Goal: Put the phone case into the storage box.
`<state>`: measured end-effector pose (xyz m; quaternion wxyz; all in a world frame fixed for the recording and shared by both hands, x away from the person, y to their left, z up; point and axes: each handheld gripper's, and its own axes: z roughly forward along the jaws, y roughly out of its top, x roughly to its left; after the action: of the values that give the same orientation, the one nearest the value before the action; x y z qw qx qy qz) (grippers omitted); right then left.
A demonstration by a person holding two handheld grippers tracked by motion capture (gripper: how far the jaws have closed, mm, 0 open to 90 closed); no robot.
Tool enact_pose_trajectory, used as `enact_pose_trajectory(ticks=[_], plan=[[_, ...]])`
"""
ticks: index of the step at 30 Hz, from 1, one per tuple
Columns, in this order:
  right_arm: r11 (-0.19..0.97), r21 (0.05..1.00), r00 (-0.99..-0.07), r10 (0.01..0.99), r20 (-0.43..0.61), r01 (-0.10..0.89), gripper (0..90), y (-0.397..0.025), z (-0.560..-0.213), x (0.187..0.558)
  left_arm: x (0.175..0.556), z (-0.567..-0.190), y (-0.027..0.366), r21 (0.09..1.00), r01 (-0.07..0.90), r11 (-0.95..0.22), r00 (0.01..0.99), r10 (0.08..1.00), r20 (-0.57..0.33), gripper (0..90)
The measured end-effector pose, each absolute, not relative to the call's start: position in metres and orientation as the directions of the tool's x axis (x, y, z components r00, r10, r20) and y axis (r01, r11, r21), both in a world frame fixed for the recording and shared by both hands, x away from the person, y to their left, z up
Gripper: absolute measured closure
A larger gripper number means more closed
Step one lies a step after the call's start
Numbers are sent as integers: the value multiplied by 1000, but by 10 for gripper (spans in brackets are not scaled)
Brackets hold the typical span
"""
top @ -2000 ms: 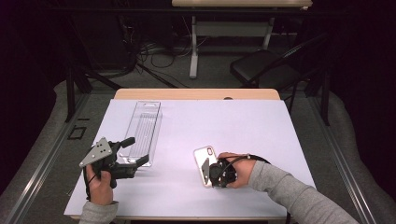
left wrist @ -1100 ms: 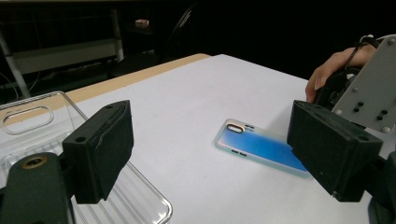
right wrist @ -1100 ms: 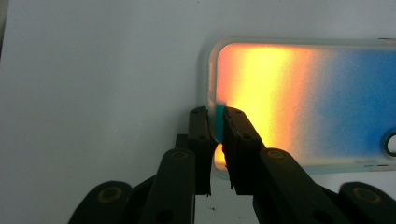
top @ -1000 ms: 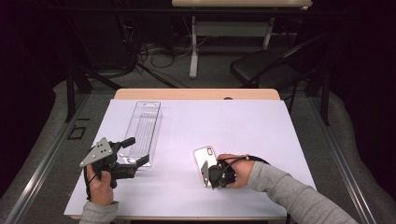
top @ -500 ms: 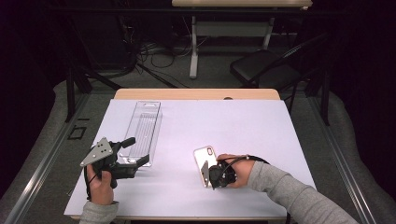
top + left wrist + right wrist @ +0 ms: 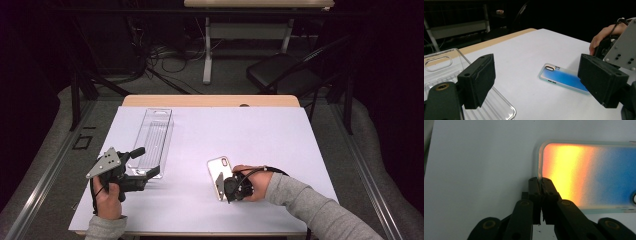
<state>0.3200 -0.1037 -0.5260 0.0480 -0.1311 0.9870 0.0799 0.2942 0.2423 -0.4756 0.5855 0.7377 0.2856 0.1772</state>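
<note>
Dark room, cables and folding chair (image 6: 280, 72) beyond white-covered table (image 6: 260, 130). Phone case (image 6: 218, 176) flat on table, right of clear tray (image 6: 152, 137), well apart from it. Right gripper (image 6: 226, 192) at near end of phone case, jaws pinched together on short edge wall; right gripper view shows orange-to-blue surface (image 6: 589, 172) beside closed jaws. Left gripper (image 6: 145, 162) at near end of tray, jaws wide apart, holding nothing, one jaw above tray corner.

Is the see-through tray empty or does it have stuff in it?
Empty. The clear tray shows just its own ribbed bottom; the phone case lies apart on the table.
</note>
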Motion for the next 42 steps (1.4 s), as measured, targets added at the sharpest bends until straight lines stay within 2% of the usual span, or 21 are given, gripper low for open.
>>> enact_pose_trajectory(ticks=[42], plan=[[954, 138, -957, -244, -154, -266, 884, -105, -522, 318, 295, -476, 241, 966, 213, -150, 777, 625, -74, 149]])
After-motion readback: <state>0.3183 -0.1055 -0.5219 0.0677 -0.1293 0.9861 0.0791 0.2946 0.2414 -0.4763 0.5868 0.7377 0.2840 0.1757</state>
